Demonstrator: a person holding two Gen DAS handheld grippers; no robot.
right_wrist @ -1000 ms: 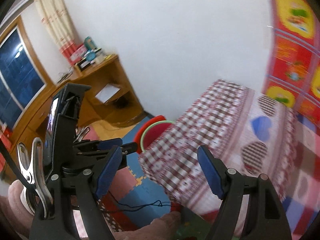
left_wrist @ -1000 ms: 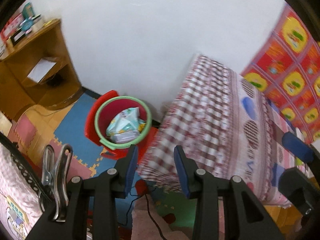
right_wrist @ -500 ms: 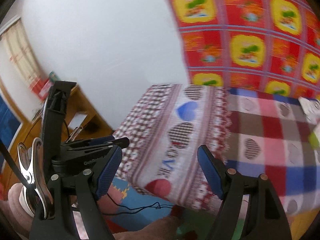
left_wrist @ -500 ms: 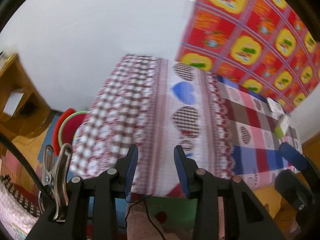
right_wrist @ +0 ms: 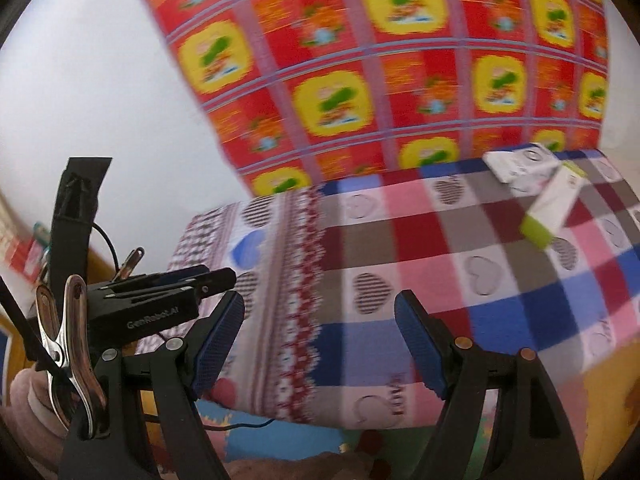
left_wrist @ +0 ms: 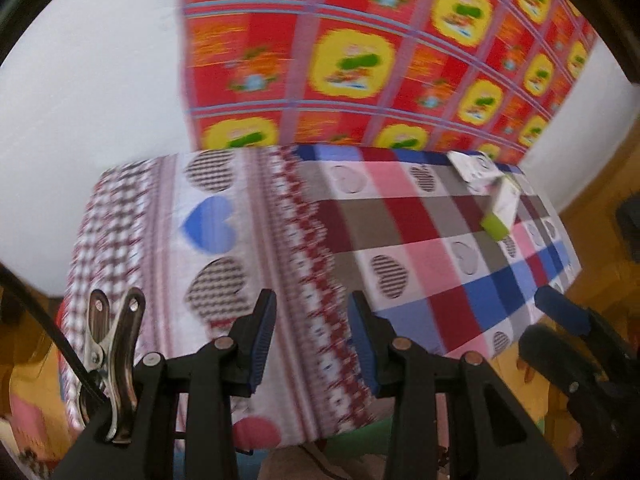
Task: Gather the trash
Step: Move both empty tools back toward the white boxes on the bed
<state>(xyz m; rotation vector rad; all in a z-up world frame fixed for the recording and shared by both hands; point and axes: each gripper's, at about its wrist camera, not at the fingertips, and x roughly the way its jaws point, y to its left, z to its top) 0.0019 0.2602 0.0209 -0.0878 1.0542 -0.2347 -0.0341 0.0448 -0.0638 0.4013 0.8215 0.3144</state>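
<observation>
White-and-green trash [right_wrist: 554, 204], seemingly a carton beside a flat white packet, lies at the desk's [left_wrist: 400, 216] far right corner, and the empty spread jaws of the right gripper [right_wrist: 320, 344] and left gripper [left_wrist: 310, 340] could shove it off.

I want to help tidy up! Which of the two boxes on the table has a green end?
The long narrow box, lying nearer the table's front edge. The flat white packet behind it, by the red wall cloth, shows no green.
</observation>
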